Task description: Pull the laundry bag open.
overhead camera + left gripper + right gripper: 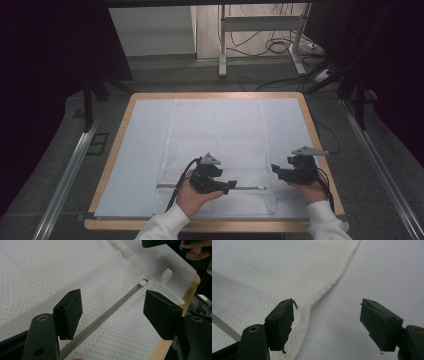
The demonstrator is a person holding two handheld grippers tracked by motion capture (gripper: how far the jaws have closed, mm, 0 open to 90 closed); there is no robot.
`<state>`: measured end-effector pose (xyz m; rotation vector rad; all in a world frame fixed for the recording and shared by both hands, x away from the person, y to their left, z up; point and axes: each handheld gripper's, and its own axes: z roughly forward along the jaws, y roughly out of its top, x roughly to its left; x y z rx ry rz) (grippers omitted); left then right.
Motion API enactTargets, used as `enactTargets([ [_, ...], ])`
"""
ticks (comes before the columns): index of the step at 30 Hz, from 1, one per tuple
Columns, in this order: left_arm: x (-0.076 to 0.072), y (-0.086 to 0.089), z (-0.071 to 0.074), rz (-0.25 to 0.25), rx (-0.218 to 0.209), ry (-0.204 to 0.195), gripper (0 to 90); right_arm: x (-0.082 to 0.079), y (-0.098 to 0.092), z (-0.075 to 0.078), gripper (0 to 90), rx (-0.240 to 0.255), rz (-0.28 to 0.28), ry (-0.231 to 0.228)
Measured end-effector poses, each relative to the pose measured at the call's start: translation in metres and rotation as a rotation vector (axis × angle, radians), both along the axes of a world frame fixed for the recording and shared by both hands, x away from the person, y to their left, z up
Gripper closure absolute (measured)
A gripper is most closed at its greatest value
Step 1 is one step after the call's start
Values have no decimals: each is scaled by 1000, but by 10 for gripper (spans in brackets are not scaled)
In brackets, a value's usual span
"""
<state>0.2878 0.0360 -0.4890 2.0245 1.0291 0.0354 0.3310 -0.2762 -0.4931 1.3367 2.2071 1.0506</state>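
Mesh bag (pixel 215 145) flat on tabletop (pixel 145 97) | left claw (pixel 112 312) spread astride zipper (pixel 105 317) | right claw (pixel 327 325) spread at bag edge | risk: pinching mesh bunches it, jamming slider (pixel 142 282)

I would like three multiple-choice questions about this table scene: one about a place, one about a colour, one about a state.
1. Where does the zipper pull sit on the mesh bag?
A. at the zipper's right end
B. at the zipper's left end
C. in the bag's far corner

2. What colour is the zipper?
A. red
B. grey
C. black

3. How do the jaws of the left gripper stand?
A. shut on the zipper
B. open, on either side of the zipper
C. shut on the bag's edge

Answers:
1 A: in the high view the pull lies near the bag's right edge.
2 B: the left gripper view shows a grey strip.
3 B: a wide gap shows between the jaws, with the zipper running through it.
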Motion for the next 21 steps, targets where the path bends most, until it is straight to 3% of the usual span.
enactTargets([
  [6,3,-3,0,0,6,-2,314,1,1,0,266,-3,2,3],
  [21,5,-30,-1,-45,5,19,311,2,-1,-1,266,-6,-11,5],
])
